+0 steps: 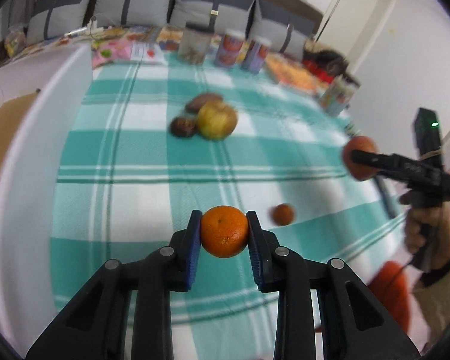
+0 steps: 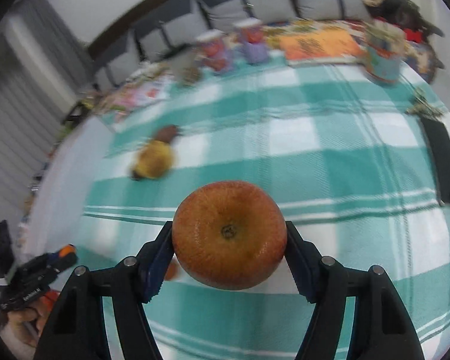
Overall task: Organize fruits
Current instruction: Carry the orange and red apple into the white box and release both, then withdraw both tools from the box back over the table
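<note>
An apple (image 1: pixel 216 120) lies mid-cloth (image 1: pixel 135 150), two smaller fruits touching its left side; canisters (image 1: pixel 229 48) stand behind, a small fruit (image 1: pixel 283 214) nearer.

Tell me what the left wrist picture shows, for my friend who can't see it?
The left claw squeezes a small orange above a teal checked cloth. Further back sit a yellow apple and brown fruits; the right claw holds a red apple.

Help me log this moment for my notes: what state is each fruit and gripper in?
left gripper: shut on the mandarin.
mandarin: held off the cloth.
right gripper: shut on the red apple.
red apple: held, lifted.
small mandarin: loose on the cloth.
yellow apple: resting among brown fruits.
</note>
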`<control>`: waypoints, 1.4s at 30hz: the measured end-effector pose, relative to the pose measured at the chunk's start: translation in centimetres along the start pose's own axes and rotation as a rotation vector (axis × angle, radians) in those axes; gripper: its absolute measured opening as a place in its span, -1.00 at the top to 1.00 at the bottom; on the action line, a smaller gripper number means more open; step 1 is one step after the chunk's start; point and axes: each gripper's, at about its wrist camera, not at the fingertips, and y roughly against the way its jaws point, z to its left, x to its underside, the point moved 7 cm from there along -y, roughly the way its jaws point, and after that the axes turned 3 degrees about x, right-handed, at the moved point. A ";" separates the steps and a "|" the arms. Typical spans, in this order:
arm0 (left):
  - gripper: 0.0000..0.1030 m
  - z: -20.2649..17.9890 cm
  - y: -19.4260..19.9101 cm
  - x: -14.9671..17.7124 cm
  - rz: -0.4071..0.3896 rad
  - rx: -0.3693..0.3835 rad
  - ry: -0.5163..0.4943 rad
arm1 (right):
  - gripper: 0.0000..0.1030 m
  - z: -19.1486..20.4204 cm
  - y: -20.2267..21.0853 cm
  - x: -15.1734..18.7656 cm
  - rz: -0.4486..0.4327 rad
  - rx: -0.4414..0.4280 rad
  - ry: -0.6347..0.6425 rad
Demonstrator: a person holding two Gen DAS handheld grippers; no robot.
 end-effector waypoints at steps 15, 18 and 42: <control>0.44 22.6 13.7 -1.8 -0.093 -0.331 0.271 | -0.34 35.2 -3.6 0.2 0.112 -0.381 0.406; 0.44 26.5 11.5 -0.6 -0.020 -0.393 0.317 | -0.34 41.6 -7.1 2.3 0.175 -0.389 0.513; -0.69 22.0 17.0 -1.1 -0.232 -0.441 0.315 | -0.88 41.3 -6.8 0.9 -0.021 -0.183 0.665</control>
